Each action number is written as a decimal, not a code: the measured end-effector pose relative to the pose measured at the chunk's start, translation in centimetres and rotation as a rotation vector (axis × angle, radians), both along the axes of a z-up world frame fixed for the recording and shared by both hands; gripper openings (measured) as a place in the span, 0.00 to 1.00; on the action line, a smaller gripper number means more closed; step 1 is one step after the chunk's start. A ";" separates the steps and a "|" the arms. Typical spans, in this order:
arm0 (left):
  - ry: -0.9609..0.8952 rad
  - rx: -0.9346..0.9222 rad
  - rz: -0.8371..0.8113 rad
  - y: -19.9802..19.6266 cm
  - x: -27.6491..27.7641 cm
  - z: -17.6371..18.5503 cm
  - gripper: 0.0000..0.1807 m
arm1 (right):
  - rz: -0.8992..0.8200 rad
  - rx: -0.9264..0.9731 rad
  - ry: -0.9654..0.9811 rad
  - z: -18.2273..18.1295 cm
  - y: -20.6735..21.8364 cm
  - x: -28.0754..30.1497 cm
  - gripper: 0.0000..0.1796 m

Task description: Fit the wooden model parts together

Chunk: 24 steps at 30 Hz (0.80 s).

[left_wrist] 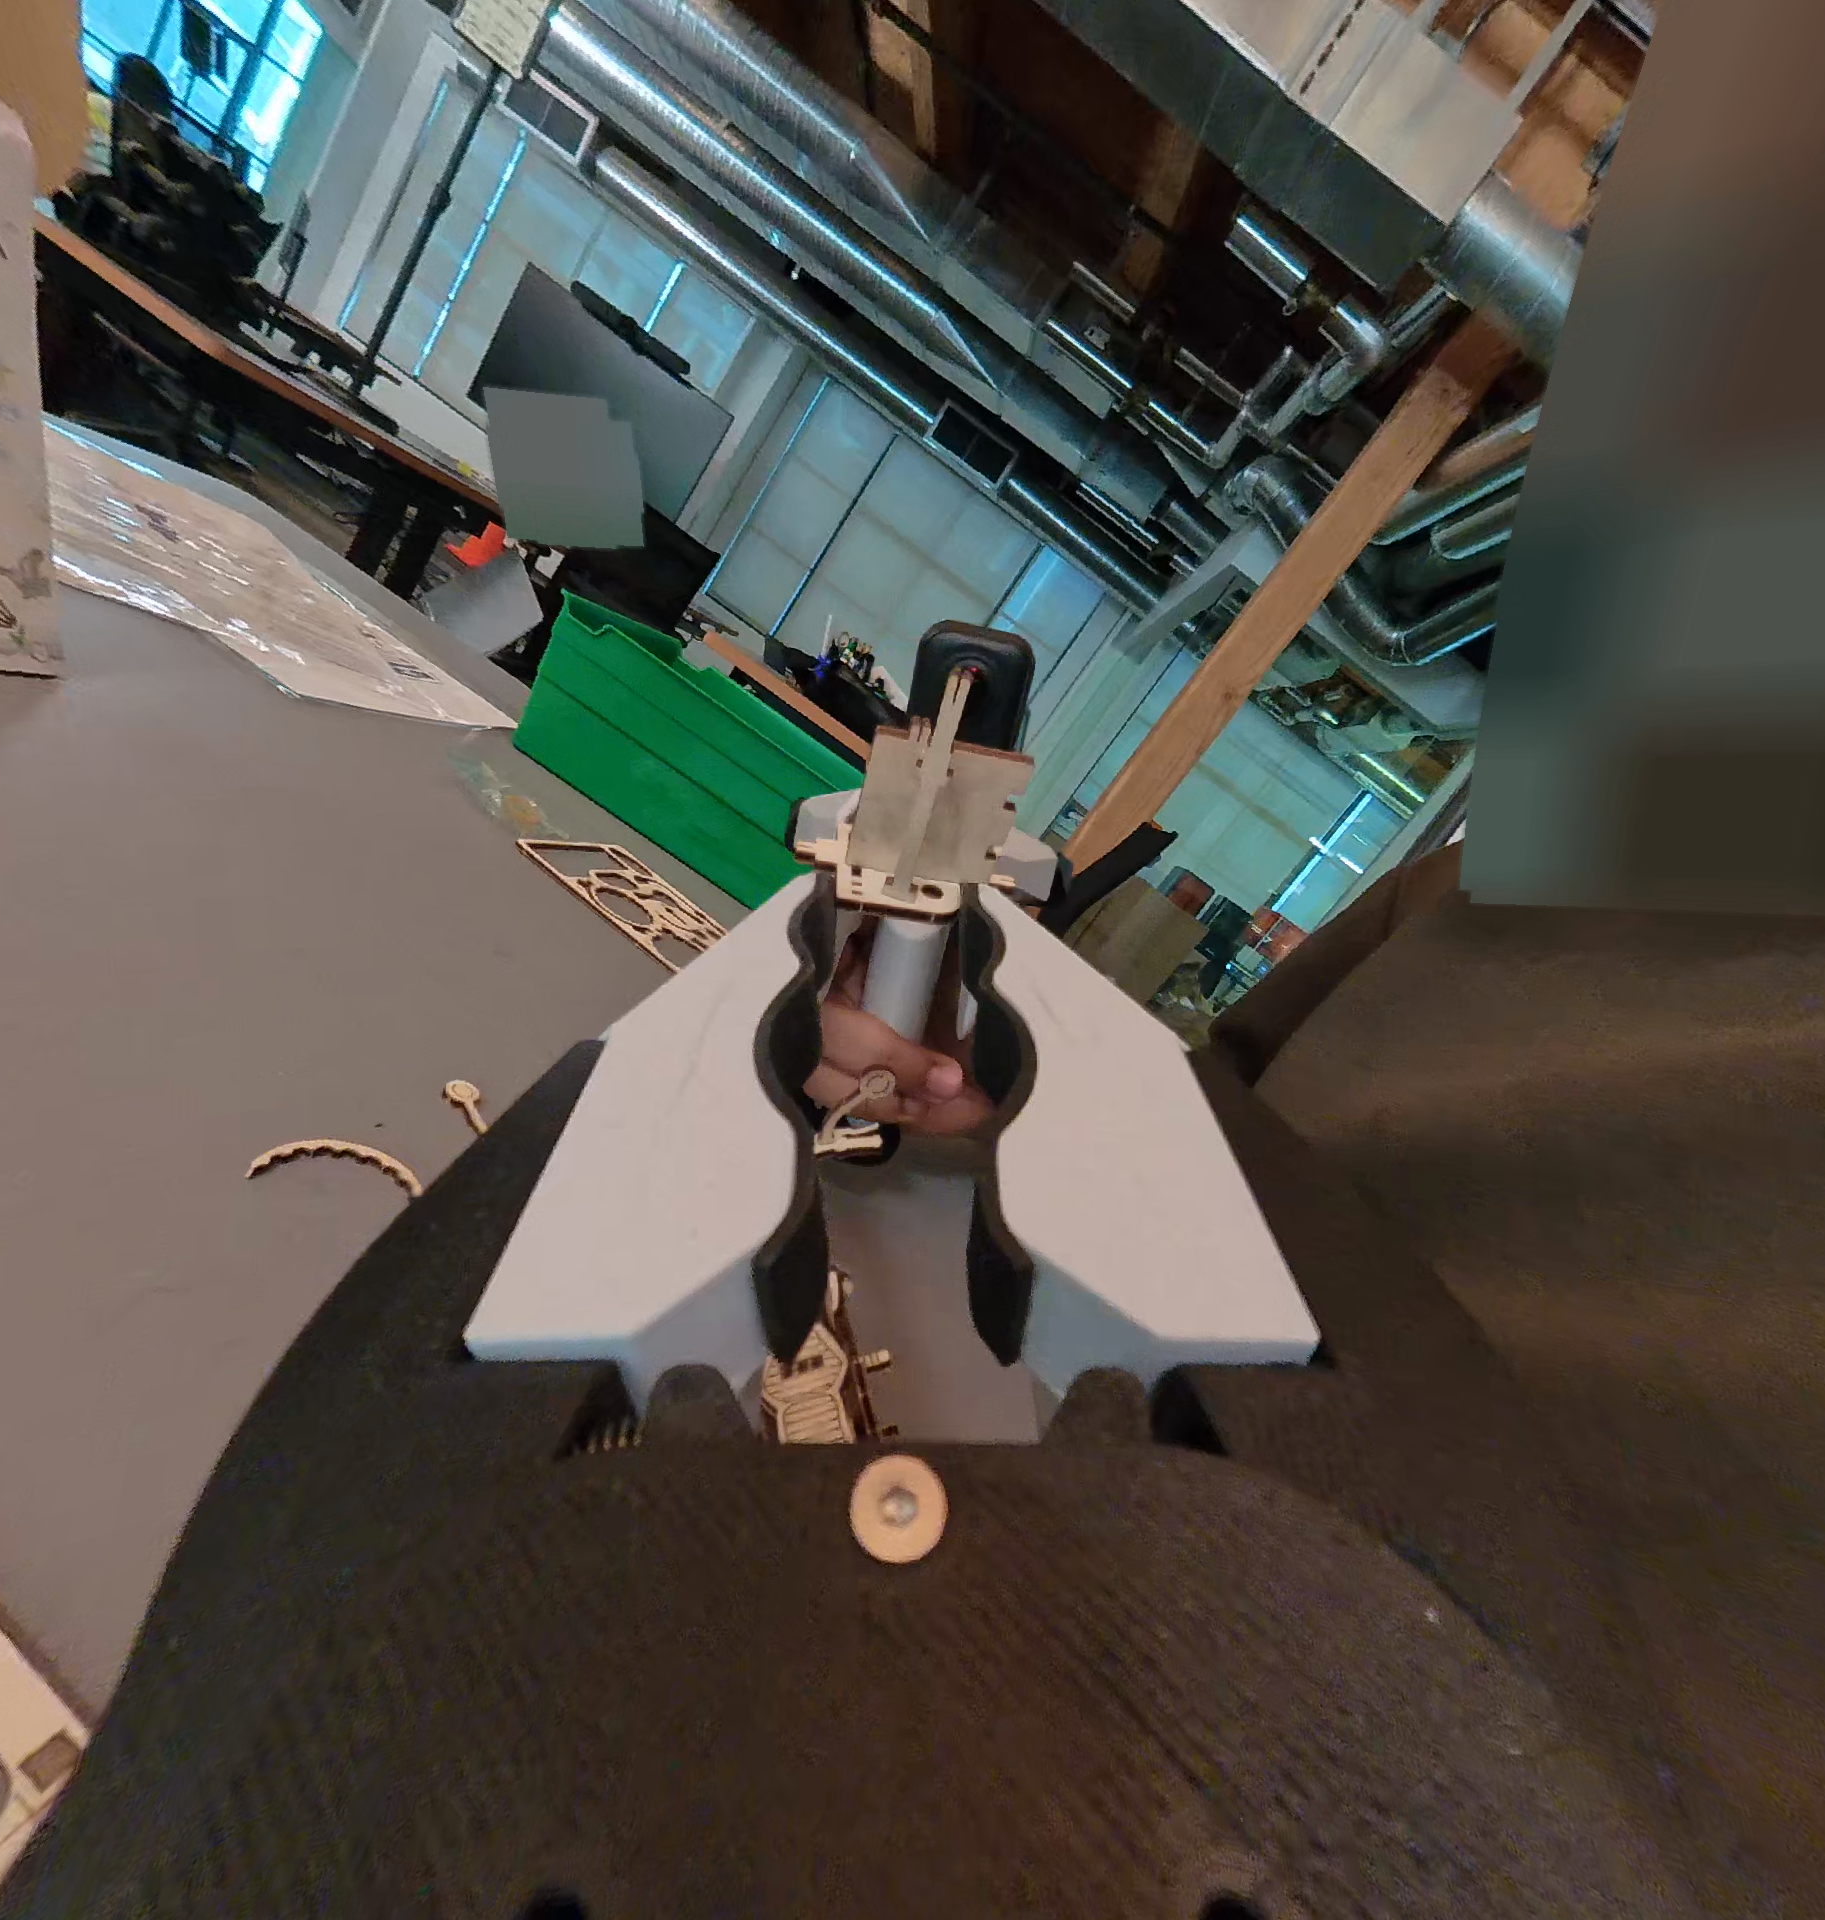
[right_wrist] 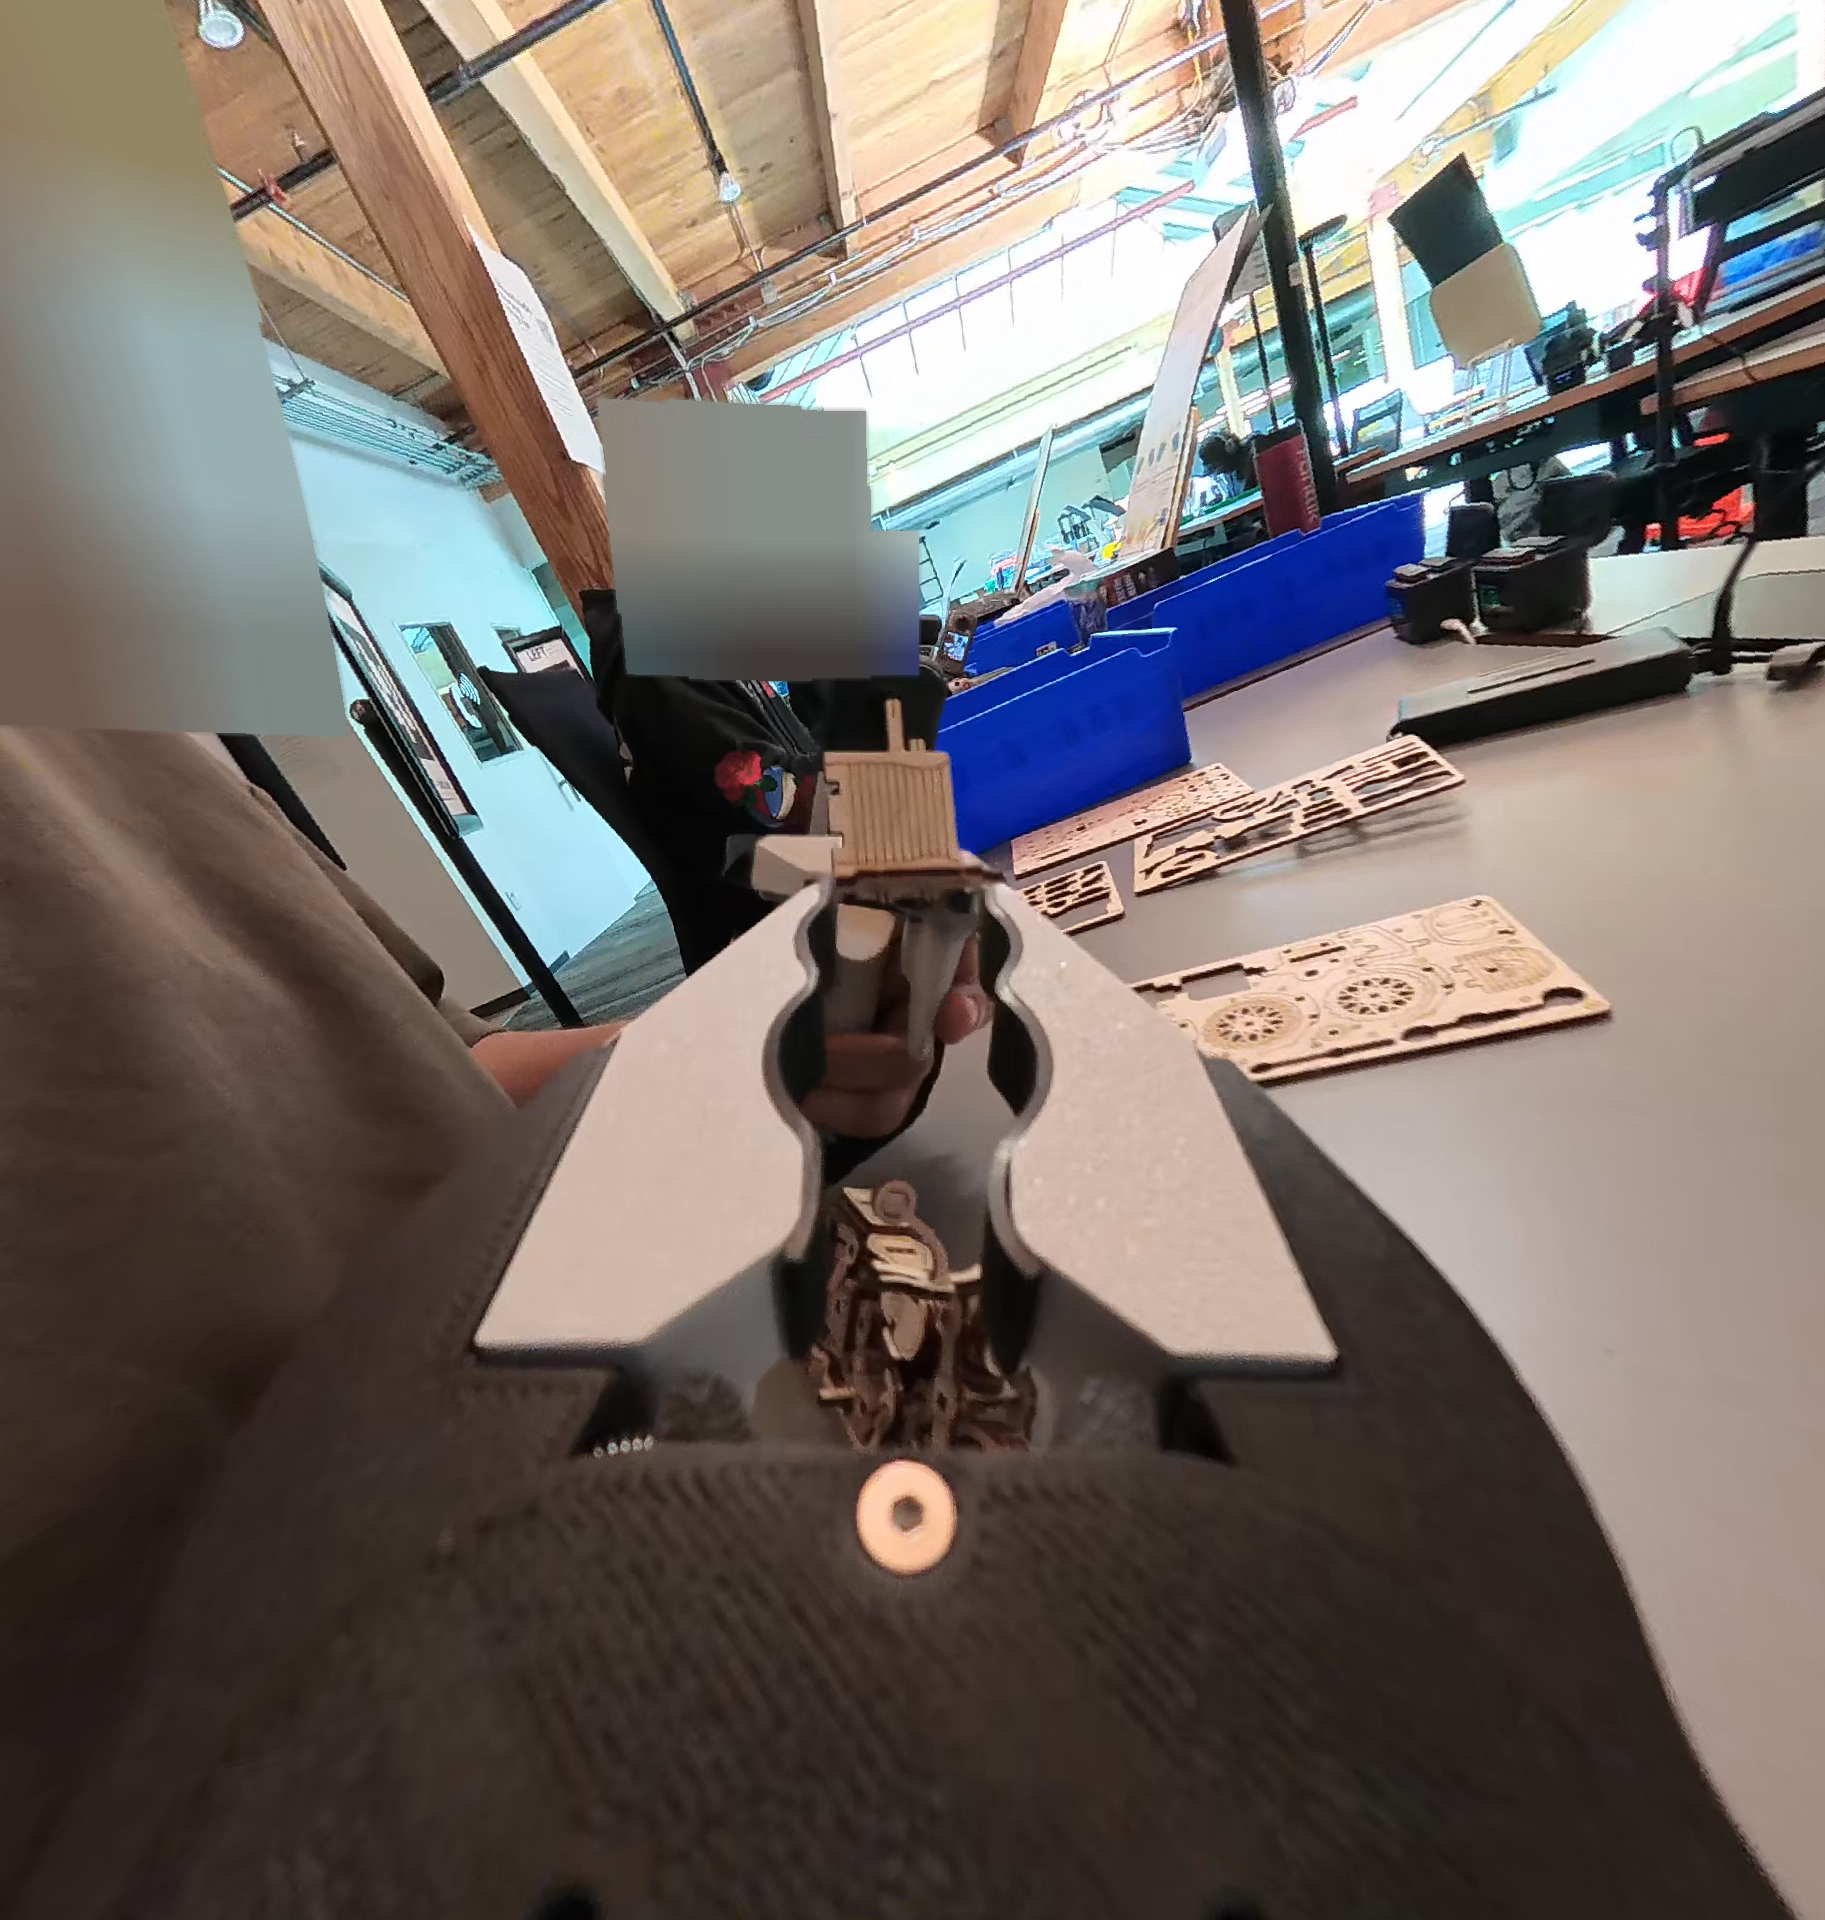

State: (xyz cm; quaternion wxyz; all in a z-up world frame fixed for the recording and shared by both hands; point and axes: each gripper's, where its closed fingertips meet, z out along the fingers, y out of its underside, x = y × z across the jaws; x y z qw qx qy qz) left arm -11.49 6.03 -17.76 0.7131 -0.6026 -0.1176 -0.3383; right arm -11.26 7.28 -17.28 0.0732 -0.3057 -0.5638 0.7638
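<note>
My left gripper (left_wrist: 892, 896) is shut at its tips on a small wooden sub-assembly (left_wrist: 934, 816), a flat plate with a thin upright strip, held up above the grey table (left_wrist: 160, 935). My right gripper (right_wrist: 903, 891) faces it and is shut on the same assembly, whose ribbed panel (right_wrist: 892, 810) stands above its tips. Each view shows the other gripper's grey fingers just behind the part, and a hand on its handle. Below, between the fingers, a larger wooden model (left_wrist: 820, 1392) (right_wrist: 897, 1320) shows on the table.
A green bin (left_wrist: 659, 748), a punched wooden sheet (left_wrist: 627, 894), a loose curved piece (left_wrist: 331, 1158) and an instruction sheet (left_wrist: 212, 561) lie to the left. Blue bins (right_wrist: 1074, 727), several wooden part sheets (right_wrist: 1386, 987) and a black device (right_wrist: 1542, 686) lie to the right. A person (right_wrist: 721, 769) stands beyond. My two grippers' fingertips are within a few centimetres of each other.
</note>
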 end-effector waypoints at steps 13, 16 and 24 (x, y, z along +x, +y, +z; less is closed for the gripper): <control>-0.022 0.002 -0.044 0.3 0.8 -0.1 0.11 | 0.026 -0.032 -0.012 0.2 -0.3 0.1 0.14; -0.027 0.006 -0.055 0.3 0.9 0.0 0.12 | 0.043 -0.031 -0.024 0.0 -0.7 0.1 0.15; -0.029 0.009 -0.074 0.3 1.2 0.1 0.12 | 0.083 -0.072 -0.051 0.1 -0.8 0.3 0.16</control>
